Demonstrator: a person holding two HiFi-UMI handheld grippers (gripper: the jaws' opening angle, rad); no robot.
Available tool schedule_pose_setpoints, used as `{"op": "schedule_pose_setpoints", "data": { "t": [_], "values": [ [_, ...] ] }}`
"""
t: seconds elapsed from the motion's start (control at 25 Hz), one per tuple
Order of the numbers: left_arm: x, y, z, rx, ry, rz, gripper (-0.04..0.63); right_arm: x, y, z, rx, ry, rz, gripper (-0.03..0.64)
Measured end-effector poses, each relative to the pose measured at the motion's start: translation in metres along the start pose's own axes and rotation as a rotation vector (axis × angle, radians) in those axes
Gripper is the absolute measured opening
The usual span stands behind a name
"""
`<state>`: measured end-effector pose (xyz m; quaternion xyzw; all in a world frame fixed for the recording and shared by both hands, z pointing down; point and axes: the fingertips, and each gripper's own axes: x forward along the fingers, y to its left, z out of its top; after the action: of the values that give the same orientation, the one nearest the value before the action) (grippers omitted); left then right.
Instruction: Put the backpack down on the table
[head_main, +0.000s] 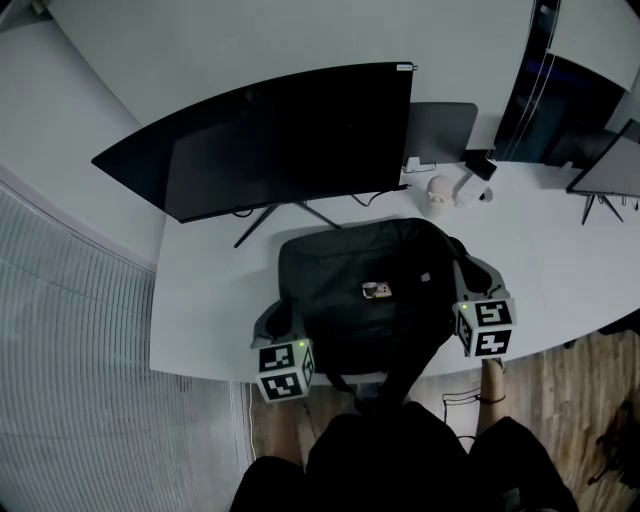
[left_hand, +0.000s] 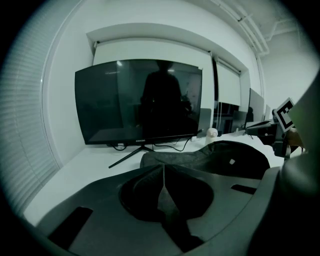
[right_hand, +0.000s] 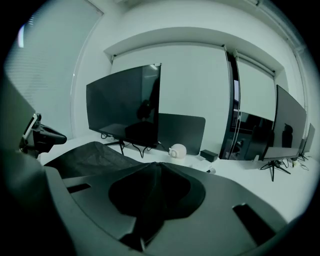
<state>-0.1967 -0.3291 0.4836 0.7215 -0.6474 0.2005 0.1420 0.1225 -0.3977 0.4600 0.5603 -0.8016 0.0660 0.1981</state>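
Observation:
A black backpack (head_main: 365, 270) lies over the front part of the white table (head_main: 215, 300), its straps hanging past the near edge toward the person. My left gripper (head_main: 283, 320) grips its left side and my right gripper (head_main: 463, 272) its right side. In the left gripper view the jaws (left_hand: 163, 170) are shut with a fold of dark fabric pinched between them, and the backpack (left_hand: 227, 157) bulges to the right. In the right gripper view the jaws (right_hand: 150, 172) are likewise shut on dark fabric, with the backpack (right_hand: 85, 157) to the left. Whether the bag's underside touches the table is hidden.
A large curved monitor (head_main: 280, 135) on a thin-legged stand is behind the backpack, with cables trailing under it. A small white rounded object (head_main: 437, 195) and a grey panel (head_main: 440, 130) are at the back right. Another screen (head_main: 610, 165) stands far right. Window blinds (head_main: 70, 330) run along the left.

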Motion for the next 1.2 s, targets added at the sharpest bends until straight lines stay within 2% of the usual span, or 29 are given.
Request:
{"op": "schedule_pose_setpoints", "data": {
  "t": [0.4, 0.64, 0.84, 1.2],
  "values": [
    [-0.035, -0.006, 0.039, -0.002, -0.165, -0.041, 0.017, -0.032, 0.006, 0.040, 0.129, -0.205, 0.120, 0.017],
    [-0.051, 0.000, 0.057, -0.043, -0.259, -0.046, 0.016, -0.049, 0.009, 0.058, 0.161, -0.303, 0.167, 0.017],
    [-0.064, 0.010, 0.064, -0.057, -0.317, -0.032, 0.017, -0.059, 0.004, 0.066, 0.171, -0.339, 0.157, 0.014],
    [-0.073, 0.018, 0.066, -0.065, -0.358, -0.018, 0.015, -0.065, -0.004, 0.072, 0.138, -0.357, 0.126, 0.014]
  ]
}}
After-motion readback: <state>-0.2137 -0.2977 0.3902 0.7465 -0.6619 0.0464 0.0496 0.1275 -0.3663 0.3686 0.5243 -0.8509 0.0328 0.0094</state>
